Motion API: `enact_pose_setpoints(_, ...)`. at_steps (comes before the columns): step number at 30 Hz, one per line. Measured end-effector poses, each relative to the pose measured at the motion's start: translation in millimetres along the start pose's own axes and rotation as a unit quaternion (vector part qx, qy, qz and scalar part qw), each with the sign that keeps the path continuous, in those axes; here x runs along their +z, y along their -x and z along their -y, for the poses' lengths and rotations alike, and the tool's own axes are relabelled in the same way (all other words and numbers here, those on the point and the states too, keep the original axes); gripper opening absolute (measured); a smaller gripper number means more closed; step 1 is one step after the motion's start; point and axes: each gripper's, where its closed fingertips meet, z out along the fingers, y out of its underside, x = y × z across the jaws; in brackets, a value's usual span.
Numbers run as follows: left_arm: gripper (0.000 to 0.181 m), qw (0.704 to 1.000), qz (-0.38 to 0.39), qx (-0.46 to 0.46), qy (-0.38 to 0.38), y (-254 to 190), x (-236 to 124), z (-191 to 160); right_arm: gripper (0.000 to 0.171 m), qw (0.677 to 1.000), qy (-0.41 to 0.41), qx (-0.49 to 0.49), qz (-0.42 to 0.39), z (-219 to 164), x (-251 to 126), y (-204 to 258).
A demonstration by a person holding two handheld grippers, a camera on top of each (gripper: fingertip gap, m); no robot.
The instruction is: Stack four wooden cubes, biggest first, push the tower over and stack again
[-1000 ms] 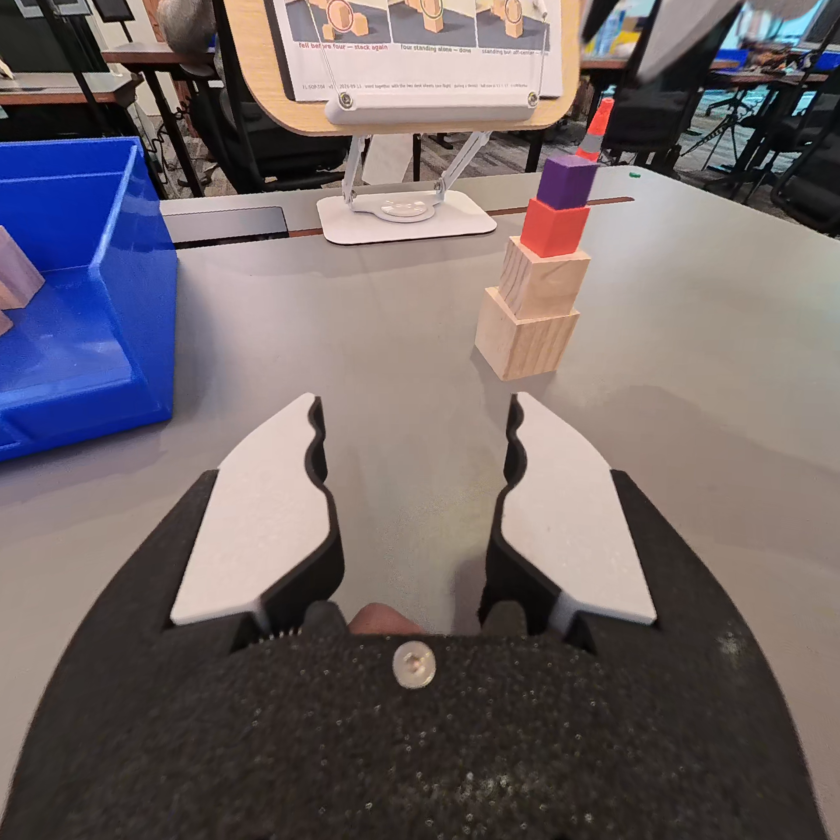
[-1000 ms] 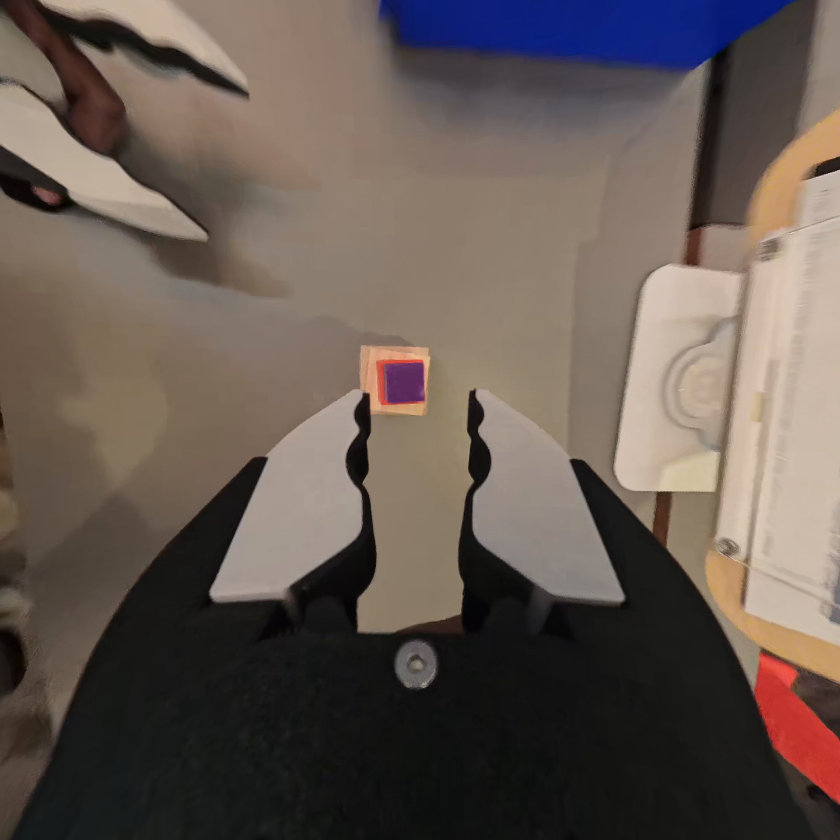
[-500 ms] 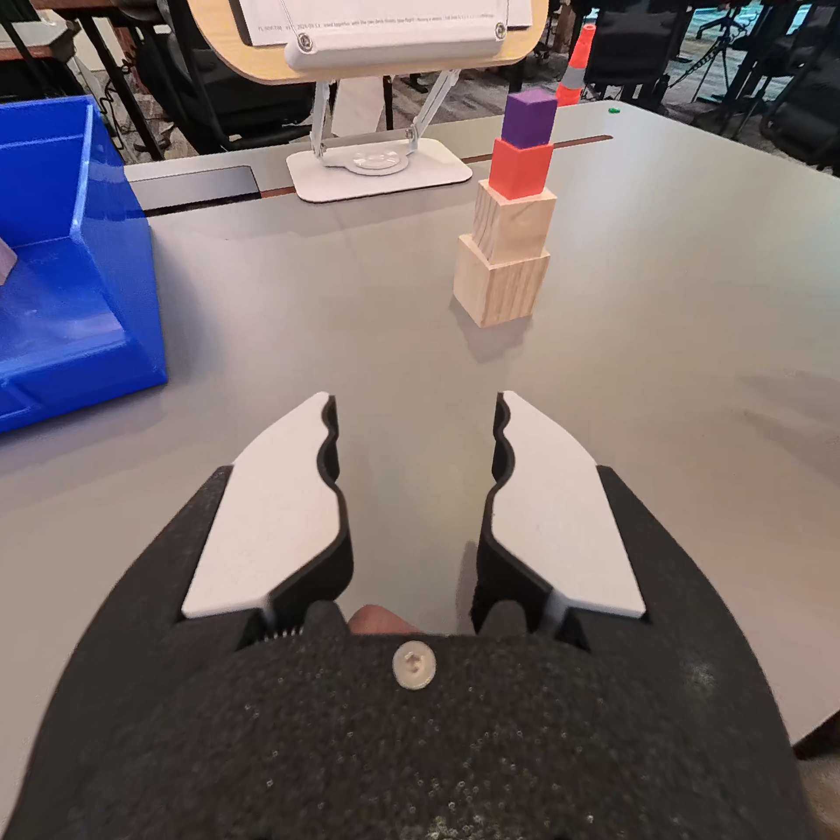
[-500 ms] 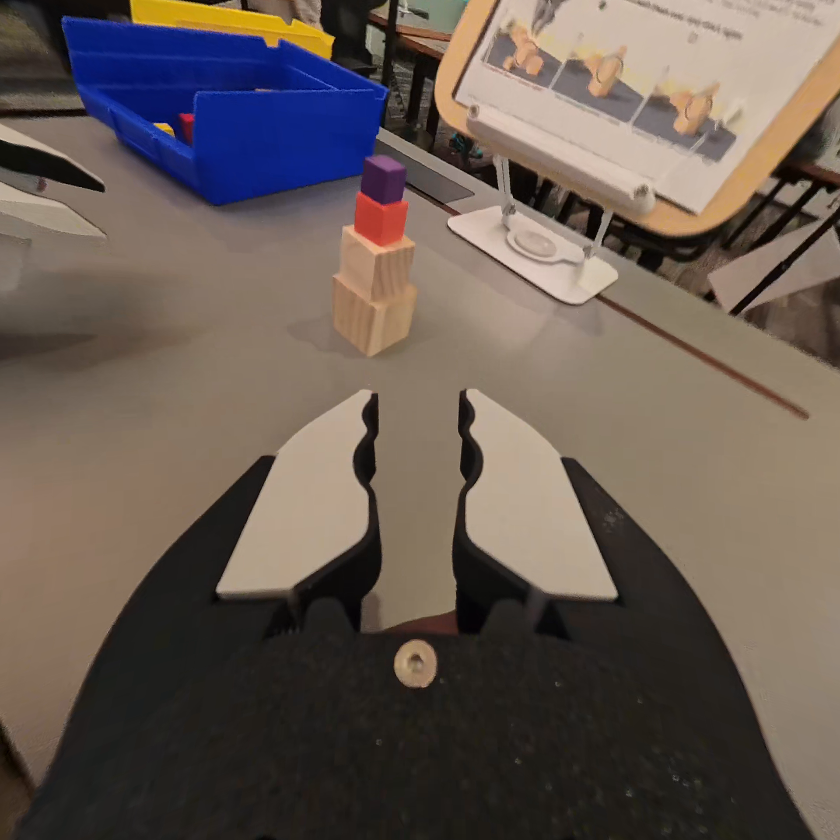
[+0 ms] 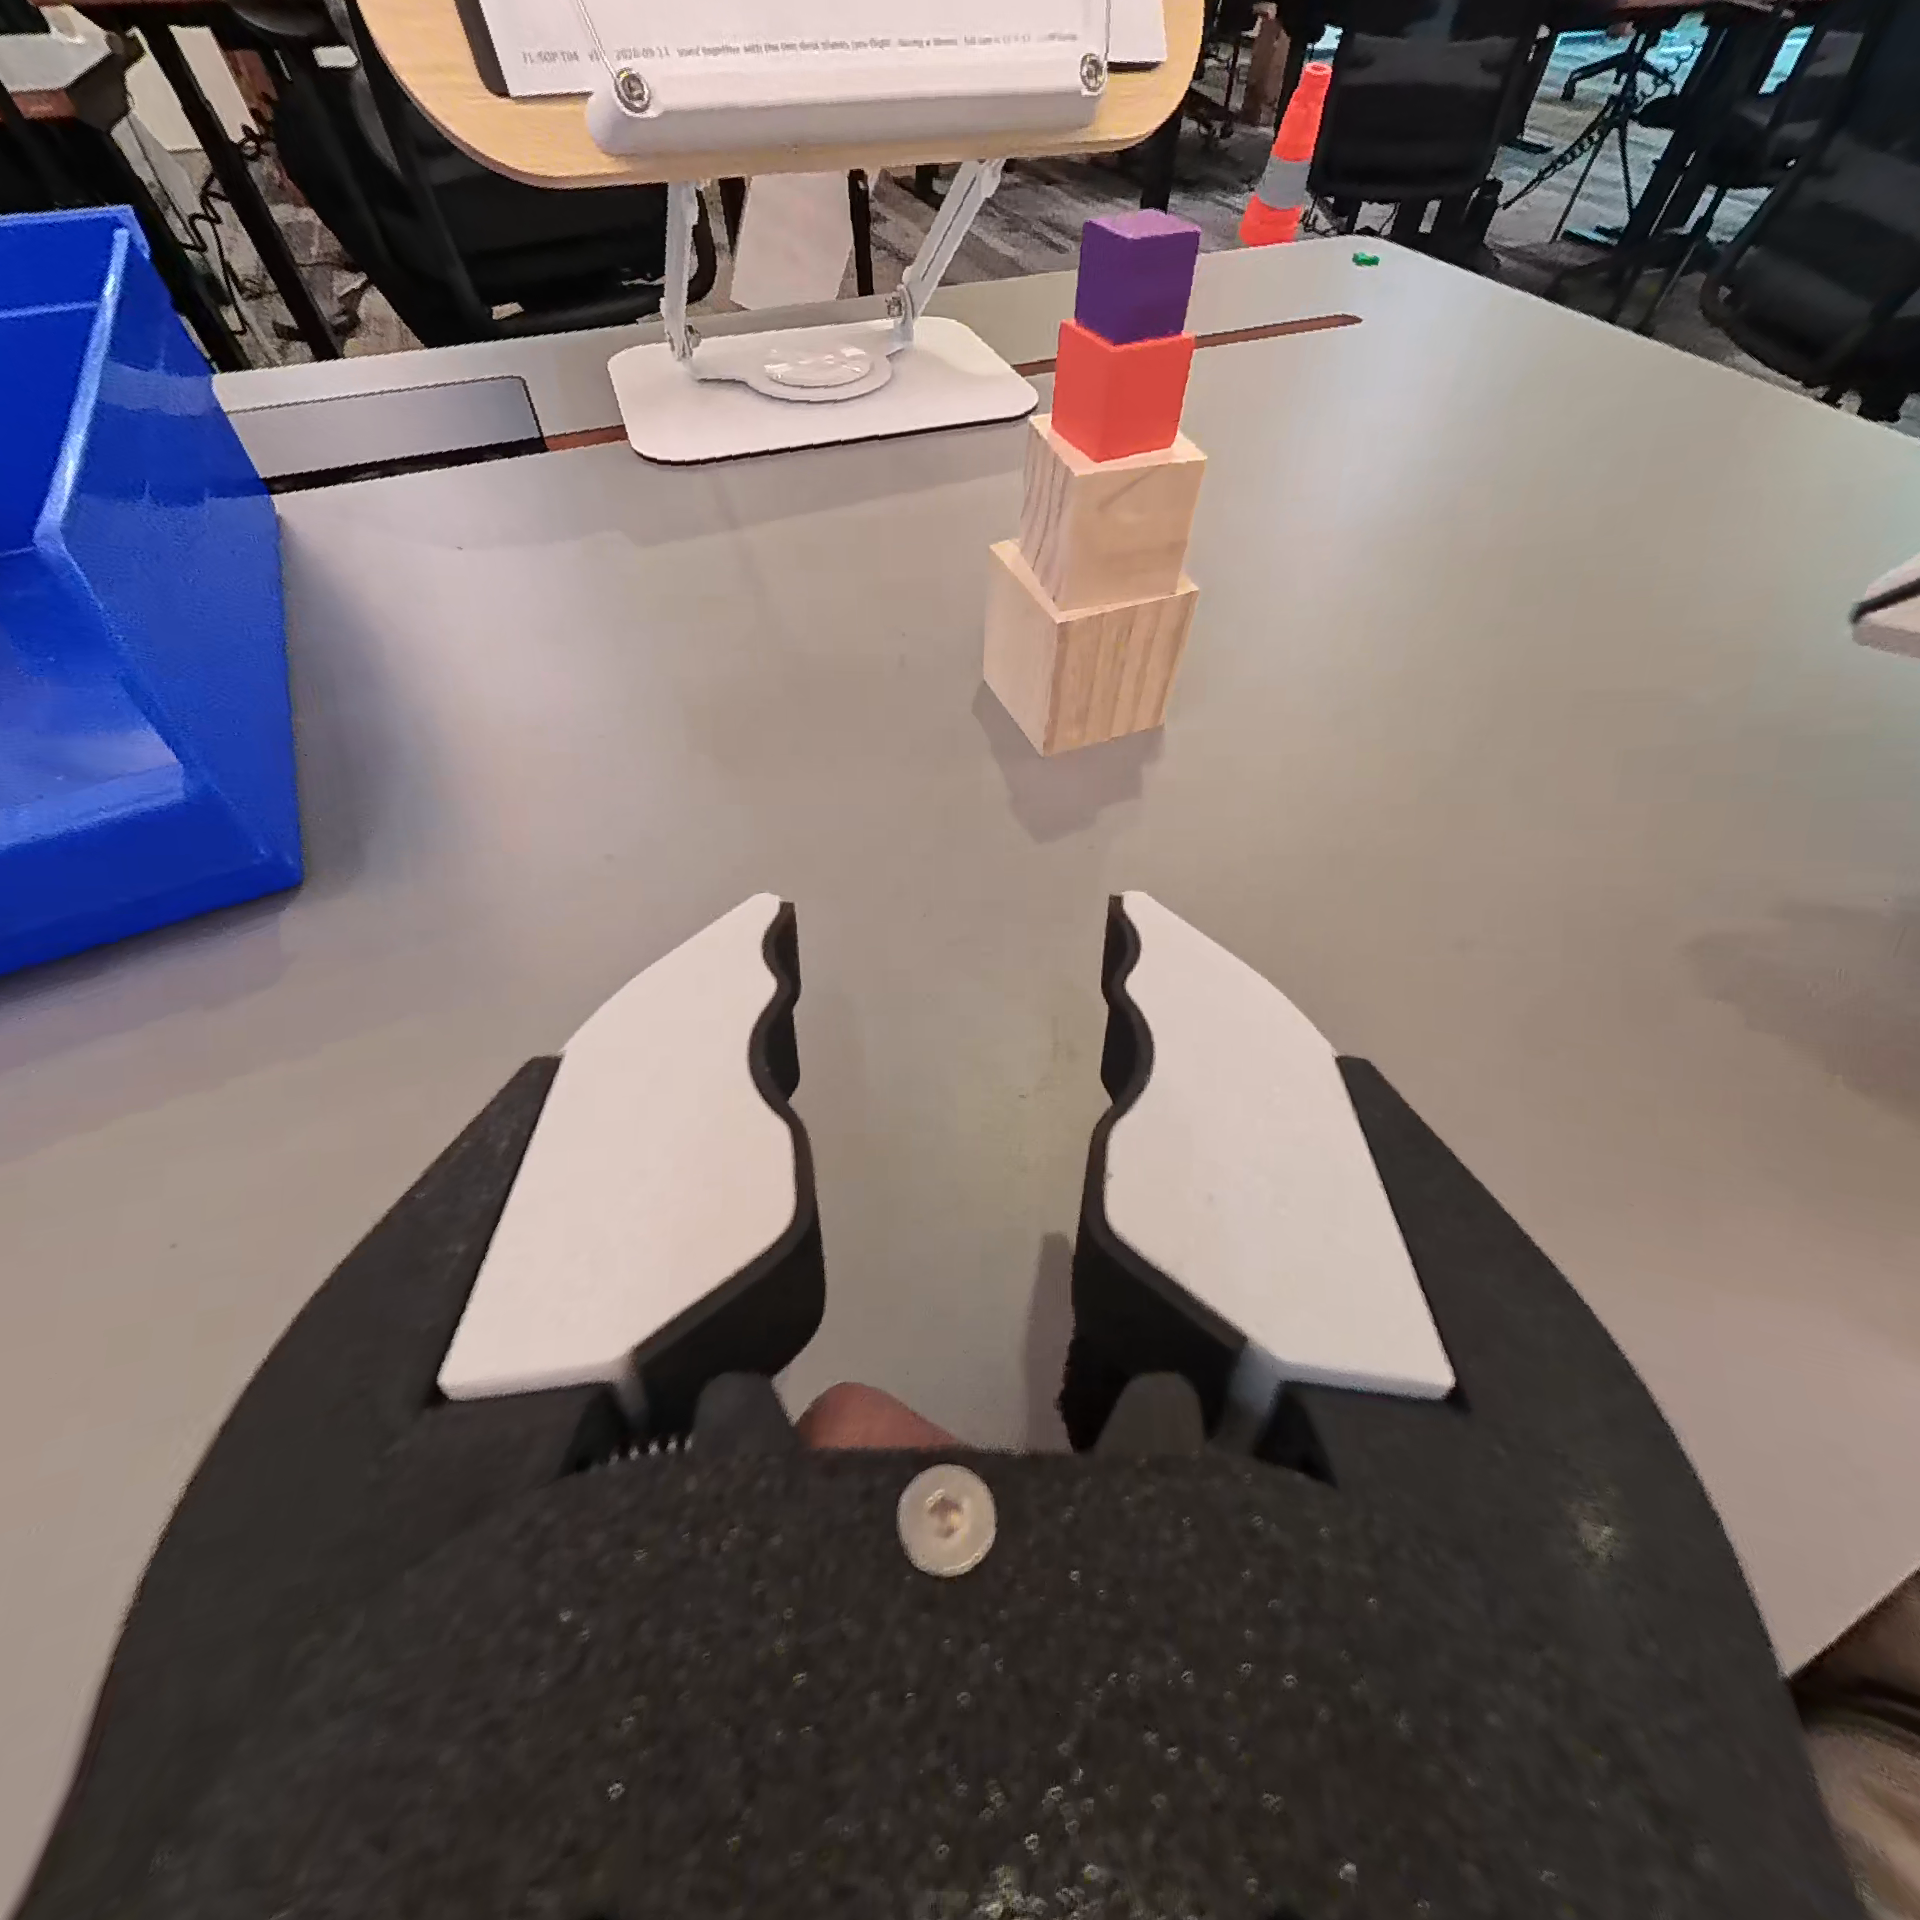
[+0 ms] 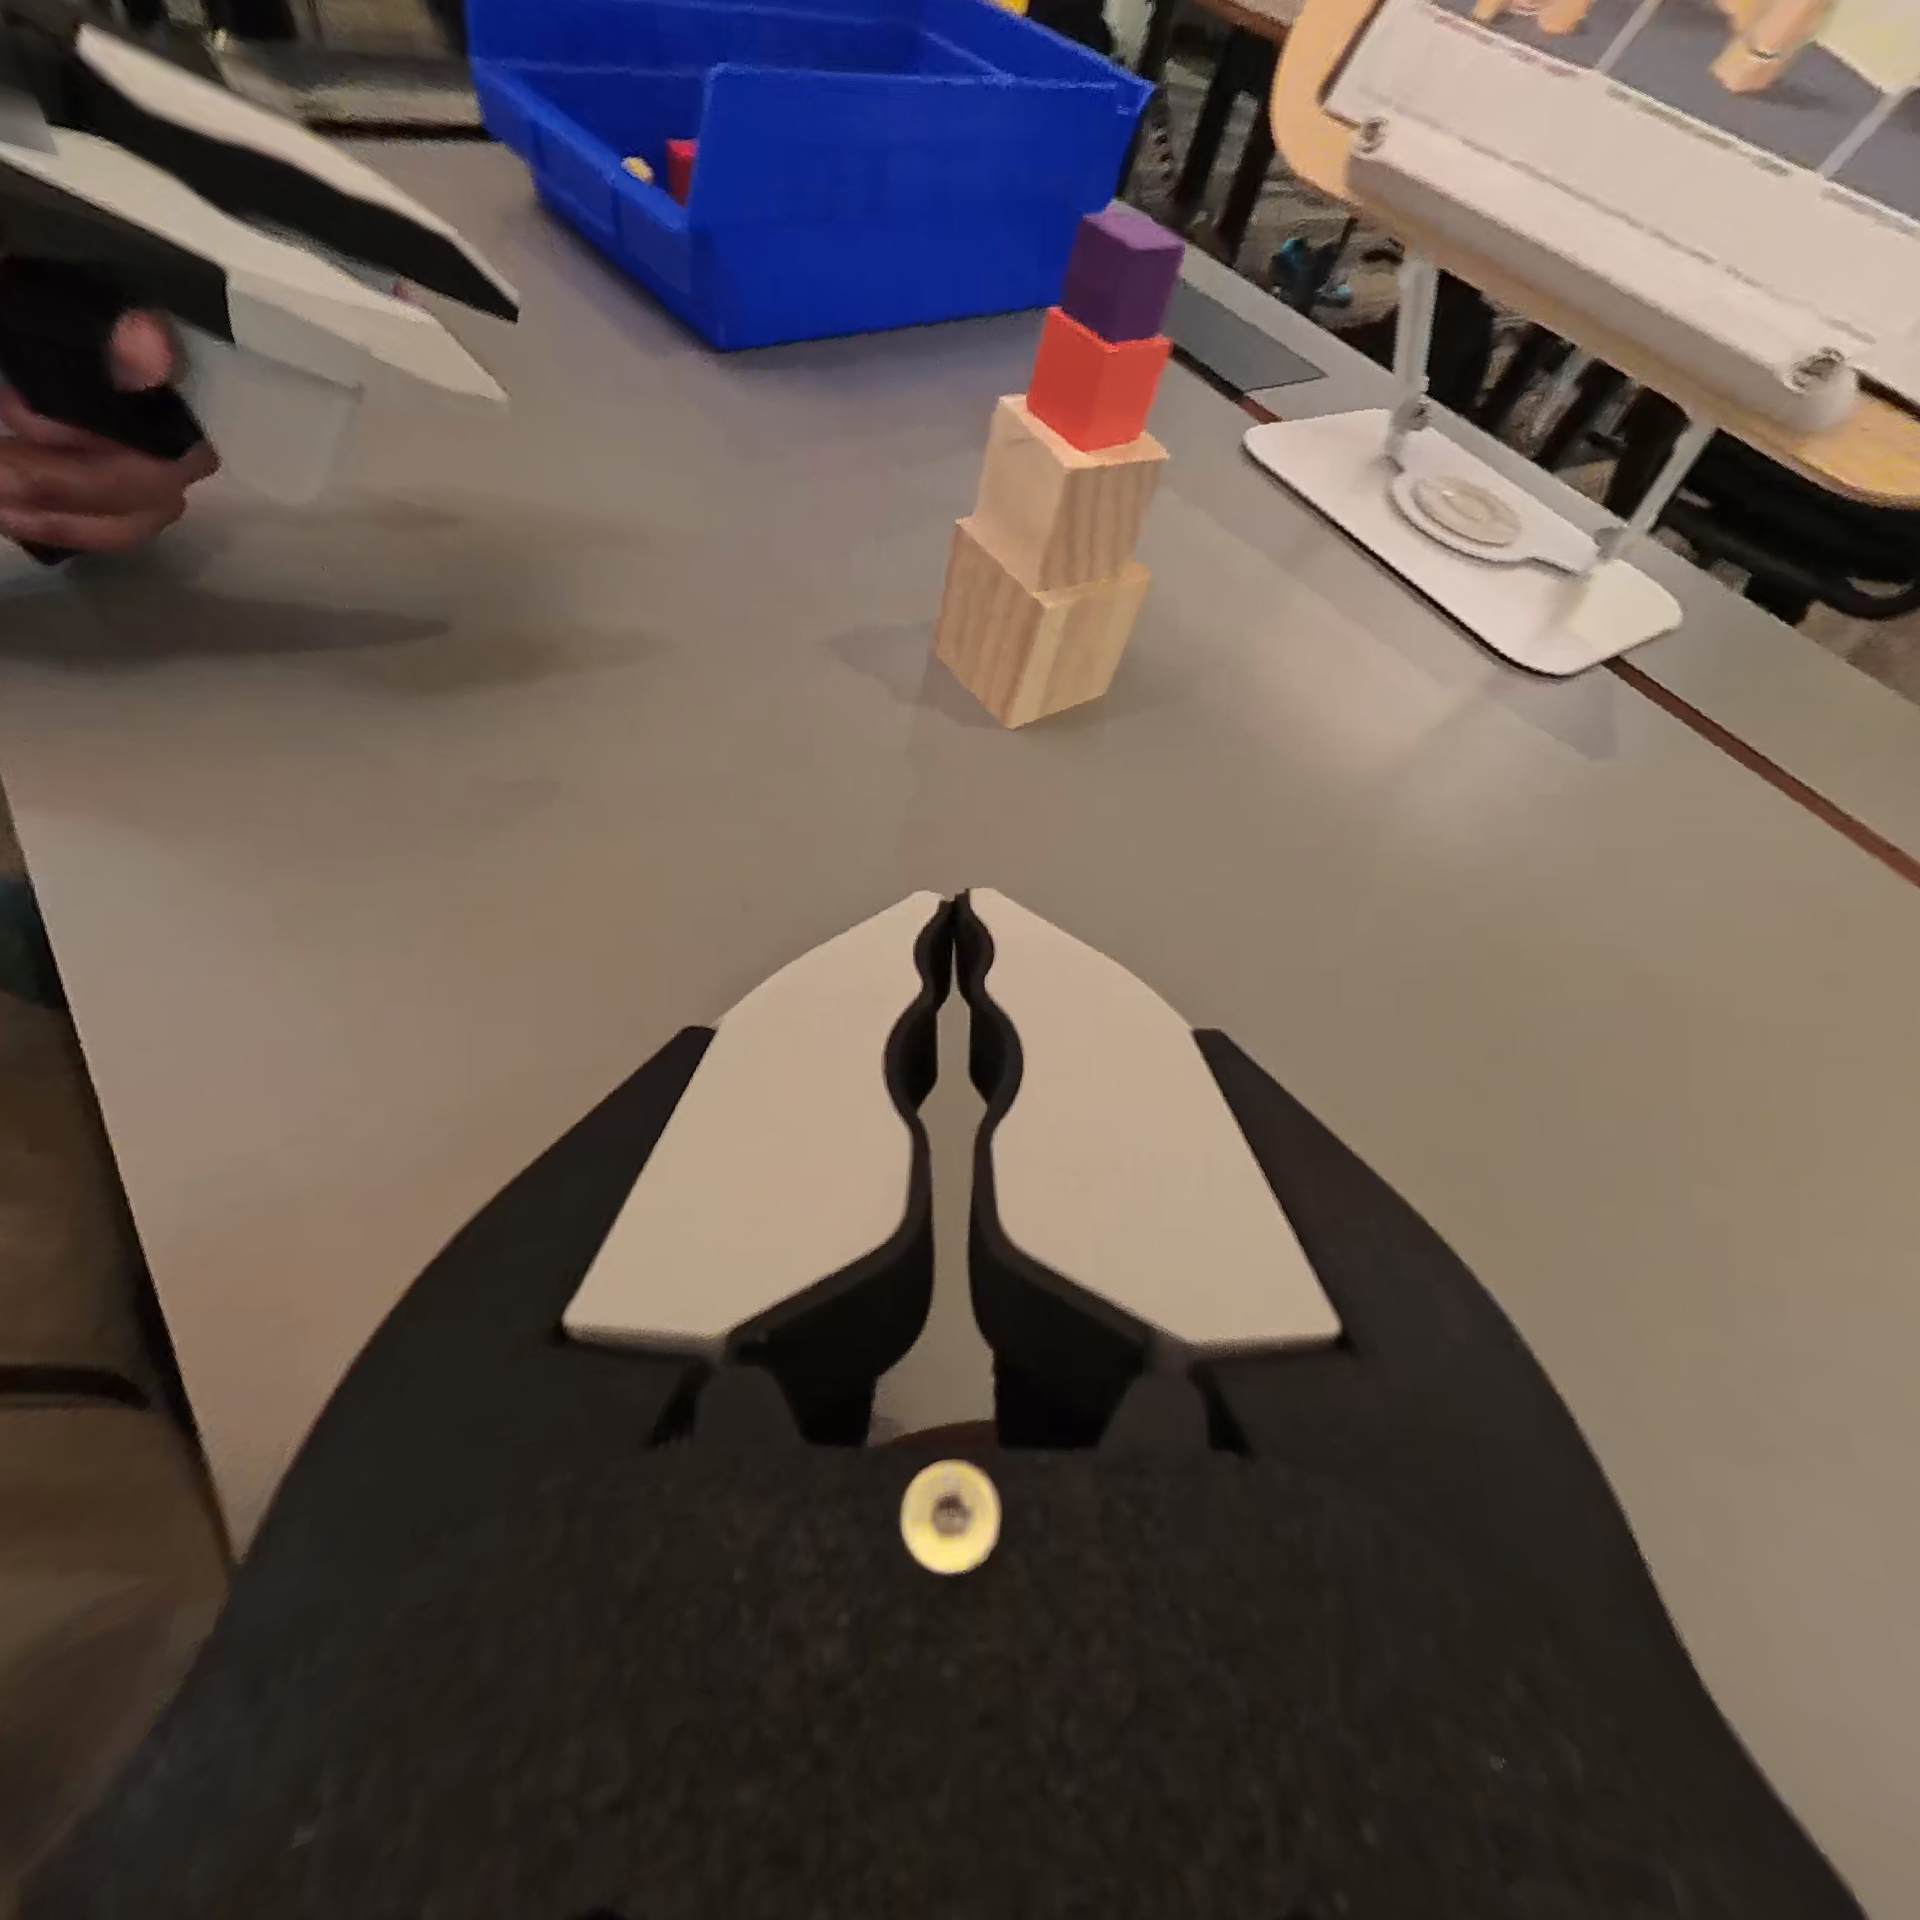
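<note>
**Right gripper closes; tower of four stands ready for the push**

Landmark: the tower (image 5: 1101, 499) on the tabletop (image 5: 1507, 727), largest plain wooden cube (image 5: 1091, 665) at the base, then smaller plain cube (image 5: 1117, 520), red cube (image 5: 1120, 390), purple cube (image 5: 1138, 275) on top.

Left of the tower: blue bin (image 5: 135, 665), apart from it. Left gripper (image 5: 945, 914) sits short of the tower, jaws wide apart, empty.

Right gripper (image 6: 954, 902) was parted half a second ago; now its fingertips meet, holding nothing, and it faces the tower, short of it. Judgement: stacking is done; closed tips suit a poke to topple it.
</note>
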Motion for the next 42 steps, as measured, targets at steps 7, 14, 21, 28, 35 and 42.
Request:
enact_pose_setpoints(7,0.056,1.0,-0.005,-0.006,-0.005,0.0,-2.9,-4.0,0.0,0.978,0.092,-0.105,0.153,0.7,37.5,32.0)
enact_pose_setpoints(14,0.056,1.0,0.005,-0.003,-0.015,6.5,-15.2,-5.3,0.0,0.909,0.205,-0.224,0.285,-24.2,63.8,86.3)
enact_pose_setpoints(21,0.056,1.0,-0.001,0.002,-0.011,5.6,-12.0,-6.0,0.0,0.938,0.212,-0.234,0.146,9.9,176.9,-7.5)
enact_pose_setpoints(28,0.056,1.0,-0.006,0.005,-0.014,0.8,-17.6,-7.7,0.0,0.952,0.173,-0.208,0.143,25.8,153.4,-29.8)
enact_pose_setpoints(35,0.059,1.0,0.018,0.008,-0.017,16.3,-21.0,-8.1,0.0,0.979,0.146,-0.13,0.053,7.6,101.4,-26.2)
enact_pose_setpoints(42,0.067,0.997,0.068,0.013,-0.017,44.0,-20.7,-2.6,0.03,0.995,0.07,-0.05,-0.042,22.6,59.6,-13.1)
